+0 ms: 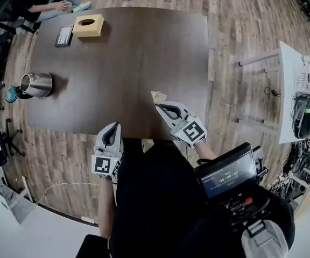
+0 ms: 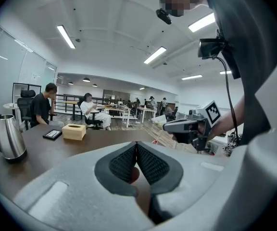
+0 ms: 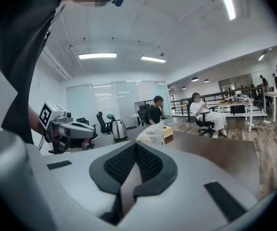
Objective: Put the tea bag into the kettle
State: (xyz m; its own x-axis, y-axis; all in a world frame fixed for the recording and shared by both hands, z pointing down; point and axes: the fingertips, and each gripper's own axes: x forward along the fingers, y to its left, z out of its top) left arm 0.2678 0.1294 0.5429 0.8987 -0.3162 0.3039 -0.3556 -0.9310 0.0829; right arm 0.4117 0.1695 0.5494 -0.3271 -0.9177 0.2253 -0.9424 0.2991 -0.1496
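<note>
The left gripper [image 1: 115, 126] and right gripper [image 1: 158, 106] are both closed tight, holding nothing. The tea bag [image 1: 158, 96] lies at the right gripper's tip. The kettle [image 1: 38, 84] stands at 9 o'clock.

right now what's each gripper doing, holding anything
left gripper: fingers closed, nothing between them.
right gripper: fingers closed, apparently empty; the tea bag sits just past its tips.
</note>
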